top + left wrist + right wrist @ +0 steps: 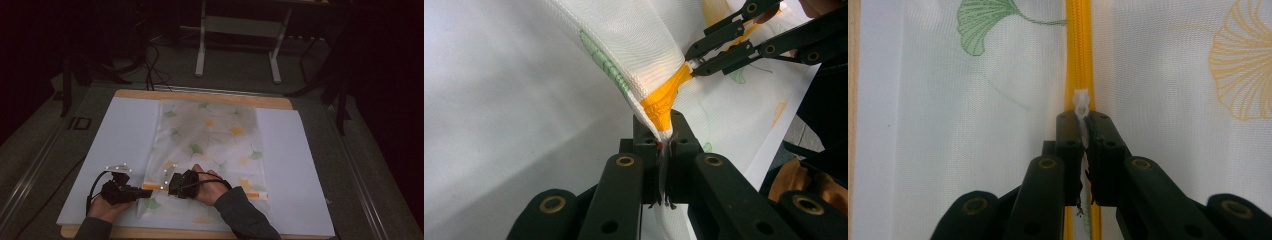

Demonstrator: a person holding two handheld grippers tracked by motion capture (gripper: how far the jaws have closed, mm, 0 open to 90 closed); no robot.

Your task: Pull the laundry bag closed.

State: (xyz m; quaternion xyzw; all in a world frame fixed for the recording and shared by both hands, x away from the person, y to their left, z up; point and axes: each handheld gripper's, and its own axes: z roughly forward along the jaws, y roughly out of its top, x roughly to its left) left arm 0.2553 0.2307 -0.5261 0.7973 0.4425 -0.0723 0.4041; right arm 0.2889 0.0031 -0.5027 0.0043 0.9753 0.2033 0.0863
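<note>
Two handheld grippers work the near end of a mesh laundry bag (210, 135), white with green and yellow ginkgo-leaf print. Bag lies flat on a white sheet (125, 140) over a wooden table (200, 95), long axis running away from the person. Orange zipper (252, 190) runs across the bag near its near edge.

Left gripper (148, 191) sits at the bag's near-left corner, held in the left hand (107, 205). In the left gripper view its jaws are pressed together on the end of the zipper tape (661, 107), pinching orange tape plus the white mesh edge, and the corner is lifted and pulled taut off the sheet.

Right gripper (172, 186), in the right hand (210, 187), is just beside the left one, over the zipper line, dark sleeve (242, 212) coming in from bottom. In the right gripper view the jaws are closed on the white zipper pull (1081, 102), which sticks out just past the tips; the zipper (1079, 50) runs straight ahead, closed, with a green leaf to one side and a yellow leaf to the other. The left gripper view also shows the right gripper (694, 62) farther along the same tape, its tips nipped on the pull.

Behind the table: grey carpet floor, white desk legs (201, 45), dark surroundings.
</note>
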